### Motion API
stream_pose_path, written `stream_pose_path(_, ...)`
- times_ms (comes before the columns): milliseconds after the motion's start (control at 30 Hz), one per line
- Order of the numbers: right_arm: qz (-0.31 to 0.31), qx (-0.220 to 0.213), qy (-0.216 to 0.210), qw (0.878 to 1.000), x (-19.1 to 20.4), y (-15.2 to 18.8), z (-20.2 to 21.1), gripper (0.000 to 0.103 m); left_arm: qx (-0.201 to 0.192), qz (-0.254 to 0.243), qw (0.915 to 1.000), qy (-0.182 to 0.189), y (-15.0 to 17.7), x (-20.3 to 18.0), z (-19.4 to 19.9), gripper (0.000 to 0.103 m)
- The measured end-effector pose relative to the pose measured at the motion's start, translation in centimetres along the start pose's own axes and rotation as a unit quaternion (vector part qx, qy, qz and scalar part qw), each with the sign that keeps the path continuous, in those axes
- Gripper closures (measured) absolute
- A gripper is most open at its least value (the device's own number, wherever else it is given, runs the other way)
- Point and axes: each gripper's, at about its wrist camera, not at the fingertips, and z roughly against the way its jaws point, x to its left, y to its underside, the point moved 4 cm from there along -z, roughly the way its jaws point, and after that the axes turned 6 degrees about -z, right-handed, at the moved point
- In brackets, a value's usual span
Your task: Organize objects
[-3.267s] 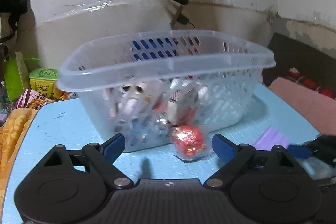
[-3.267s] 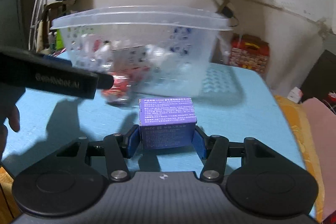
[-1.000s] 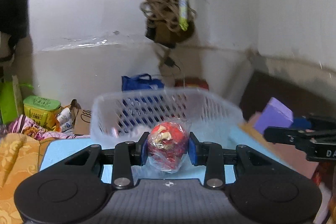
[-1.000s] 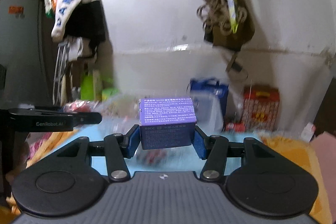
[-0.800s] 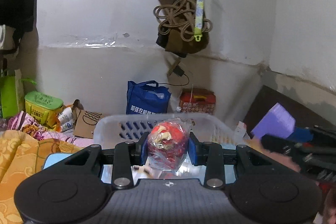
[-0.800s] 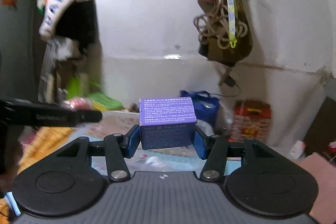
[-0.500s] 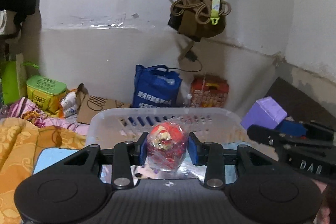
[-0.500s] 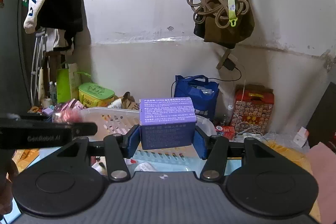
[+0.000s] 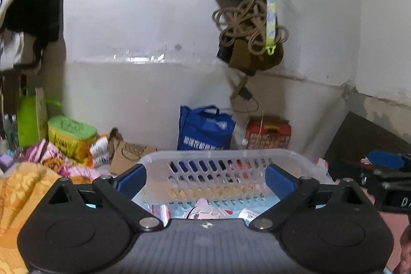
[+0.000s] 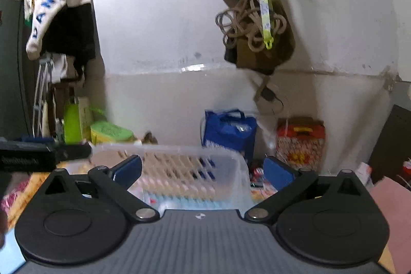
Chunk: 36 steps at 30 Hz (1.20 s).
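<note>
- Left gripper [image 9: 205,177]: jaws spread wide, nothing between them, poised above the basket [image 9: 221,154].
- Right gripper [image 10: 203,170]: likewise spread and empty, over the same basket [image 10: 179,150].
- Contents: small packets [image 9: 201,209] lie on the basket floor (seen only in the left view).
- Risk: a careless descent could knock a finger against the rim and shove or tip the light basket.
- The right view alone shows the basket's right corner, blurred.
</note>
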Motion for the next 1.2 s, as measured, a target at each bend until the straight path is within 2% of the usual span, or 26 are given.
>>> stream_pose_path(167,-0.015,0.020,0.075,0.997,0.2,0.8,1.2,0.000,0.012,-0.024,0.9996,0.001,1.0,-1.0,1.7,0.000)
stream_pose_path(200,-0.011,0.026,0.079,0.996,0.4,1.1,1.5,0.000,0.018,-0.030,0.9994,-0.001,1.3,-1.2,1.8,0.000)
stream_pose_path(267,-0.006,0.035,0.071,0.997,1.0,2.0,2.3,0.000,0.034,-0.035,0.9988,-0.003,2.0,-1.4,2.0,0.000)
stream_pose_path(400,-0.026,0.062,0.050,0.996,1.9,3.2,3.4,0.000,0.058,-0.025,0.9978,0.019,3.3,-1.4,2.7,0.000)
stream_pose_path(467,-0.023,0.064,0.042,0.997,2.3,3.4,3.9,0.000,0.059,-0.031,0.9977,0.014,3.6,-1.6,3.0,0.000)
stream_pose_path(667,-0.003,0.053,0.047,0.997,2.6,3.6,4.8,0.000,0.054,-0.039,0.9977,-0.011,4.0,-1.8,3.7,0.000)
stream_pose_path(867,-0.032,0.049,0.051,0.997,1.1,3.9,5.2,0.000,0.057,-0.013,0.9980,-0.023,4.3,-0.9,3.7,0.000)
stream_pose_path(1067,-0.063,0.034,0.023,0.997,0.4,4.0,5.4,0.000,0.056,-0.014,0.9979,-0.031,4.8,-0.9,3.8,0.000)
stream_pose_path(1200,-0.039,0.030,0.034,0.998,1.2,4.2,5.4,0.000,0.052,-0.020,0.9980,-0.028,4.9,-1.3,4.0,0.000)
